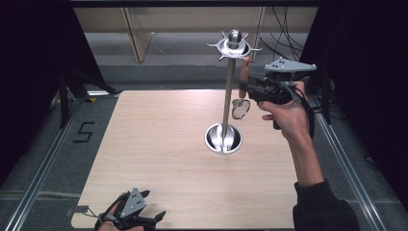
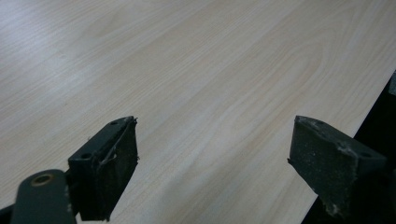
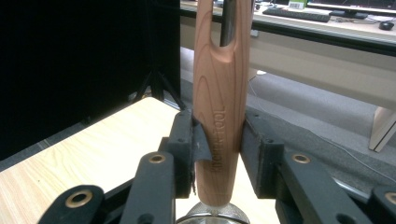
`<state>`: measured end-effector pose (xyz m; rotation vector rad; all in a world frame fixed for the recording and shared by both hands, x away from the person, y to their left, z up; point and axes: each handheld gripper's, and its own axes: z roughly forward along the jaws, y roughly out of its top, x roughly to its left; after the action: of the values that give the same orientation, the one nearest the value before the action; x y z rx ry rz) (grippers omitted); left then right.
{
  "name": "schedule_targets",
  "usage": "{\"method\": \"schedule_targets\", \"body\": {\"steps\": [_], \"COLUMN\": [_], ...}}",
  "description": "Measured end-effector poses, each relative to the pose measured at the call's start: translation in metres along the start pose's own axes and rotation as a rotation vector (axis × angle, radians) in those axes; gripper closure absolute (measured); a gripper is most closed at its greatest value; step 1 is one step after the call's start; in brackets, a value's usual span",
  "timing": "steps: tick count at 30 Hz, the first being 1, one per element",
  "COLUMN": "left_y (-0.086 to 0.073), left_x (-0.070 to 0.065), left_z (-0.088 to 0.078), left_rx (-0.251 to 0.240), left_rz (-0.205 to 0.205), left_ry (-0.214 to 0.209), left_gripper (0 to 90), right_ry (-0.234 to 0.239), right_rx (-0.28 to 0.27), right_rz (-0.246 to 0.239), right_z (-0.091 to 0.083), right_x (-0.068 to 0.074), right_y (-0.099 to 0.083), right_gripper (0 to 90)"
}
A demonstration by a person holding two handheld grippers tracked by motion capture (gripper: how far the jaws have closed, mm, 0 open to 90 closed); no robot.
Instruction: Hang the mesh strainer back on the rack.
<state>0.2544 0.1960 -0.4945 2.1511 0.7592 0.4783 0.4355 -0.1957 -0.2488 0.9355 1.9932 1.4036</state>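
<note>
A metal utensil stand (image 1: 227,96) rises from a round base (image 1: 223,138) in the middle of the wooden table (image 1: 159,154), with a hooked crown (image 1: 234,45) on top. My right gripper (image 1: 246,86) is shut on a strainer's wooden handle (image 3: 219,107), held upright beside the pole below the crown. The strainer's round mesh head (image 1: 240,109) hangs under the gripper. My left gripper (image 1: 153,219) rests at the table's near left edge, open, with nothing between its pads (image 2: 116,163).
Dark curtains stand on both sides of the table. Metal floor rails (image 1: 43,168) run along its left and right. Cables and a desk leg (image 1: 137,41) lie beyond the far edge. The table's left half is bare wood.
</note>
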Motion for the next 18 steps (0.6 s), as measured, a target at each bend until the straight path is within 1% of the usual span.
{"method": "schedule_targets", "body": {"steps": [1, 2, 3, 4, 5, 6, 7, 9, 10, 11, 12, 13, 14, 15, 16, 17, 18], "left_y": [0.000, 0.000, 0.000, 0.000, 0.000, 0.000, 0.000, -0.001, 0.000, 0.000, 0.000, -0.001, -0.001, 0.000, 0.000, 0.000, 0.000], "left_x": [0.000, 0.000, -0.001, -0.001, 0.000, 0.000, 0.000, -0.001, 0.000, 0.000, 0.000, -0.002, -0.001, 0.000, 0.000, -0.001, -0.001], "left_z": [0.000, 0.000, 0.000, 0.000, 0.000, 0.000, 0.000, 0.000, 0.000, 0.000, 0.000, 0.001, 0.000, 0.000, 0.000, 0.000, 0.000], "left_rx": [0.003, 0.006, 0.002, 0.001, 0.005, -0.002, 0.004, -0.001, 0.001, 0.005, 0.000, -0.001, 0.001, 0.000, 0.002, 0.001, -0.001], "left_rz": [-0.003, -0.003, -0.011, -0.010, 0.002, -0.002, 0.002, -0.019, 0.001, 0.001, -0.009, -0.027, -0.019, 0.000, -0.002, -0.013, -0.012], "left_ry": [-0.001, -0.003, 0.000, 0.002, 0.000, -0.001, -0.001, 0.006, 0.004, 0.000, 0.002, 0.006, 0.008, 0.005, -0.001, 0.002, 0.004], "left_gripper": [14.8, 14.8, 14.8, 14.8, 14.8, 14.8, 14.8, 14.8, 14.8, 14.8, 14.8, 14.8, 14.8, 14.8, 14.8, 14.8, 14.8], "right_ry": [0.011, 0.004, 0.004, 0.002, -0.001, 0.004, 0.008, 0.010, 0.013, 0.023, 0.022, 0.025, 0.024, 0.019, 0.026, 0.025, 0.023], "right_rx": [0.007, 0.001, 0.001, -0.001, -0.004, -0.003, -0.009, -0.017, -0.018, -0.007, -0.015, -0.015, -0.024, -0.035, -0.029, -0.023, -0.036], "right_rz": [0.017, 0.028, 0.028, 0.025, 0.027, 0.049, 0.051, 0.039, 0.050, 0.064, 0.054, 0.065, 0.067, 0.062, 0.072, 0.075, 0.054], "right_z": [0.000, 0.000, 0.000, 0.000, -0.001, -0.002, -0.003, -0.006, -0.007, -0.008, -0.009, -0.010, -0.011, -0.013, -0.014, -0.016, -0.016], "right_x": [0.000, 0.000, 0.000, -0.001, -0.002, -0.001, -0.002, -0.003, -0.003, -0.003, -0.003, -0.003, -0.003, -0.003, -0.002, -0.001, -0.002], "right_y": [0.000, 0.000, 0.000, -0.001, -0.002, -0.003, -0.004, -0.006, -0.007, -0.008, -0.009, -0.009, -0.009, -0.010, -0.010, -0.011, -0.011], "right_gripper": [67.7, 66.8, 66.8, 66.2, 65.7, 65.4, 64.9, 63.8, 63.4, 63.2, 62.6, 62.1, 61.3, 60.8, 59.8, 58.8, 57.7]}}
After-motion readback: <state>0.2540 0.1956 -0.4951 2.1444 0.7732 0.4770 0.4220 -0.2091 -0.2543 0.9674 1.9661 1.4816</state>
